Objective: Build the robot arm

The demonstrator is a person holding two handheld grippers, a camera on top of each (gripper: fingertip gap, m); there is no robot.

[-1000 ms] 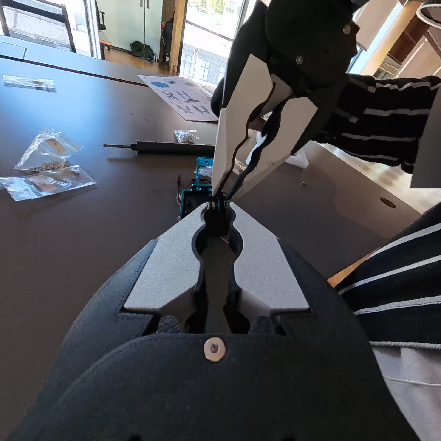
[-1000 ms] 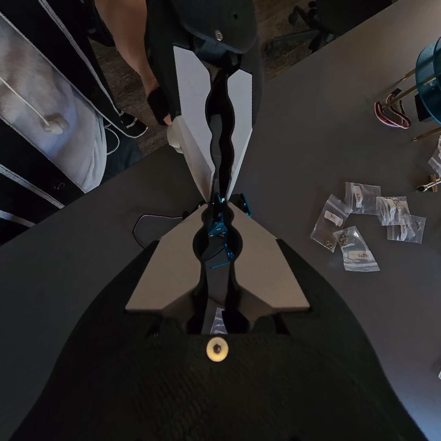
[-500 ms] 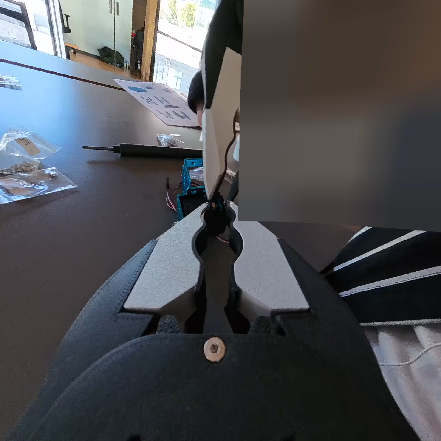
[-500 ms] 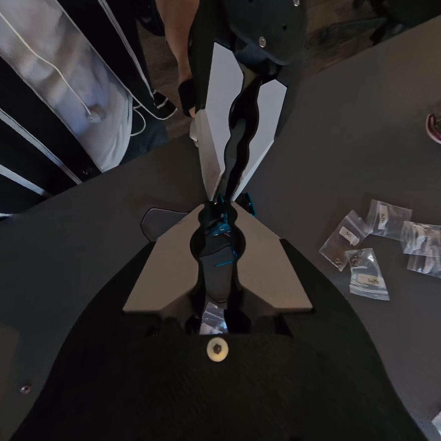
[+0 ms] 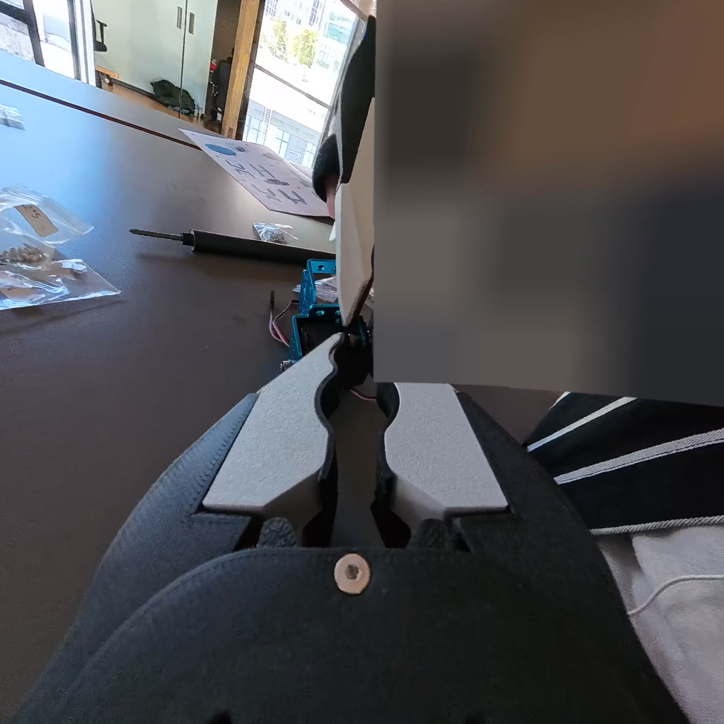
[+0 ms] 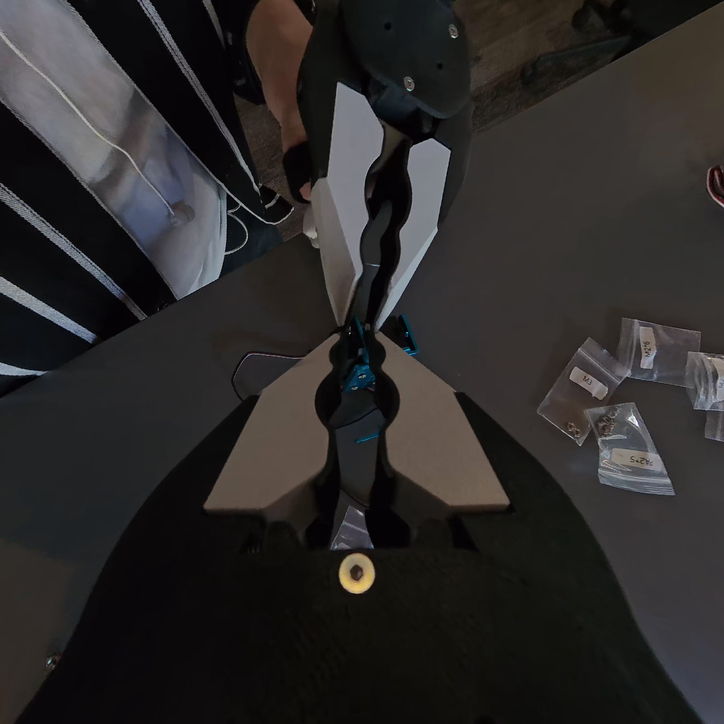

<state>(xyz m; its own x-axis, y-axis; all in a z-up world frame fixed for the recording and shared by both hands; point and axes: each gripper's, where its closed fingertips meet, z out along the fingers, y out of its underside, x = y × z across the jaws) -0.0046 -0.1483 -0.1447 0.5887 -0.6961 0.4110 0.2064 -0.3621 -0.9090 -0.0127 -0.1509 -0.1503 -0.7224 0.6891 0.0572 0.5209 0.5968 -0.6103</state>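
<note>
Two grippers meet tip to tip over one blue metal bracket assembly (image 6: 358,366) at the centre of the frame on your dark table (image 6: 548,219). Your right gripper (image 6: 357,341) points down from above, its jaws closed on the blue bracket. Your left gripper (image 6: 358,319) reaches in from the top of that frame, lying low along the table, and its jaws pinch the same assembly from the opposite side. In the left wrist view a blurred patch hides the left gripper's (image 5: 354,344) right fingertip. Small clear bags of hardware (image 6: 611,407) lie at right, well apart. A black screwdriver (image 5: 235,245) lies beyond the bracket at centre left.
</note>
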